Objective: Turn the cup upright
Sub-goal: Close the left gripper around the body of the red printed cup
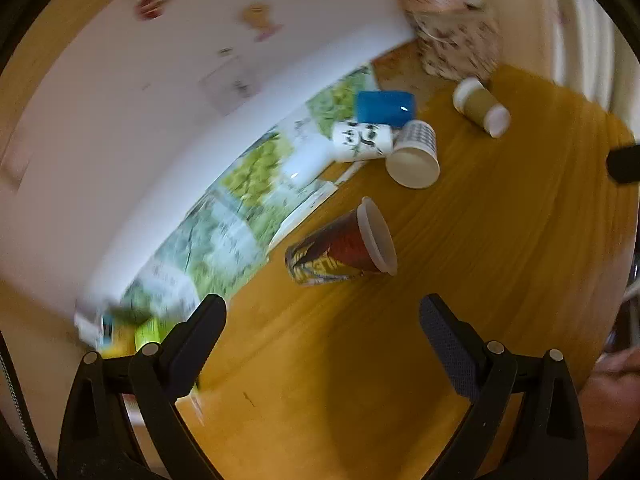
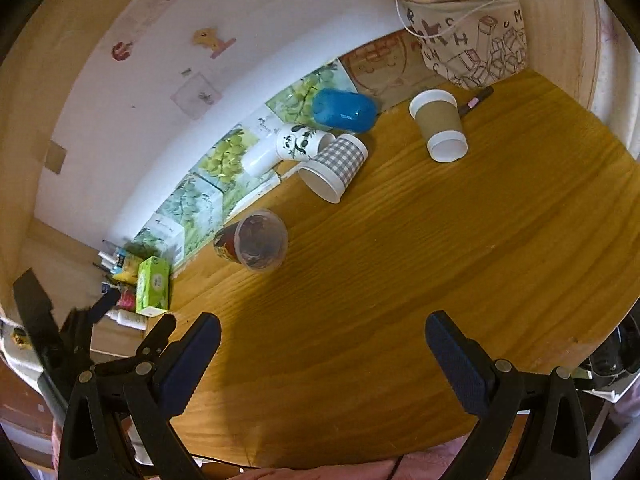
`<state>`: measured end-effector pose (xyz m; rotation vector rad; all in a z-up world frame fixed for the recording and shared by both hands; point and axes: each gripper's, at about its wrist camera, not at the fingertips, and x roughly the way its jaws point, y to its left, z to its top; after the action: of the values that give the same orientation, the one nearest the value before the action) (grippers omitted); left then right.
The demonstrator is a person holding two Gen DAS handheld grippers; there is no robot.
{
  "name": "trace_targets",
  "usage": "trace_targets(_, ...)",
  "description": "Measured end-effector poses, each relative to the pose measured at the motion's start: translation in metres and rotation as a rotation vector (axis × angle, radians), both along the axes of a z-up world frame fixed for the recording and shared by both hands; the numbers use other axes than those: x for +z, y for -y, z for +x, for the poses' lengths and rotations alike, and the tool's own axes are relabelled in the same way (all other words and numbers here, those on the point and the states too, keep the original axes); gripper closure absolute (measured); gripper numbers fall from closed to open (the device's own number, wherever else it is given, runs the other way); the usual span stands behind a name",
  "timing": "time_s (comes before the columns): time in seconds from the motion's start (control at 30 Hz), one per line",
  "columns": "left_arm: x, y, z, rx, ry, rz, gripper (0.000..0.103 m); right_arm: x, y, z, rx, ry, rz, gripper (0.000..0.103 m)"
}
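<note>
Several cups lie on their sides on the wooden table [image 2: 440, 260]. A clear plastic cup with a red and yellow print [image 1: 340, 250] lies nearest, just beyond my open, empty left gripper [image 1: 322, 318]; it also shows in the right wrist view [image 2: 254, 244], mouth toward the camera. A grey checked paper cup [image 1: 414, 154] [image 2: 334, 168], a white panda mug [image 1: 360, 140] [image 2: 300, 144], a blue cup [image 1: 384, 108] [image 2: 344, 110] and a brown paper cup [image 1: 480, 106] [image 2: 440, 124] lie farther back. My right gripper [image 2: 322, 332] is open and empty, well short of them.
Grape-print cards [image 2: 224, 168] lean against the white wall [image 2: 160, 120] on the left. A printed fabric bag [image 2: 476, 44] stands at the back right corner. A green box [image 2: 152, 286] and small bottles sit at the table's left end. The left gripper's finger [image 2: 36, 304] shows at far left.
</note>
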<state>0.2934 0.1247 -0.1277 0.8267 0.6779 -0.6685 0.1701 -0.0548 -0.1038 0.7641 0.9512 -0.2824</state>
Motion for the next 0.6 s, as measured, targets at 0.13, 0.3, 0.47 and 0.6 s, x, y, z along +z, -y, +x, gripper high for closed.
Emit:
trace_targets(0.13, -0.02, 0.017, 0.022, -0.117, 0.018, 0.11, 0.005, -0.004, -0.004, 0.008, -0.015, -0.026, -0.003, 0.0)
trace_targets(0.3, -0.046, 0.034, 0.043, -0.24, 0.02, 0.209, 0.005, -0.008, -0.01, 0.015, -0.021, -0.046, -0.007, 0.0)
trace_targets(0.47, -0.07, 0.05, 0.057, -0.362, 0.032, 0.311, 0.005, -0.013, -0.016, 0.019, -0.027, -0.065, -0.006, 0.0)
trace_targets(0.6, -0.086, 0.061, 0.065, -0.431, 0.034, 0.369, 0.005, -0.014, -0.018, 0.019, -0.041, -0.075, -0.001, 0.0)
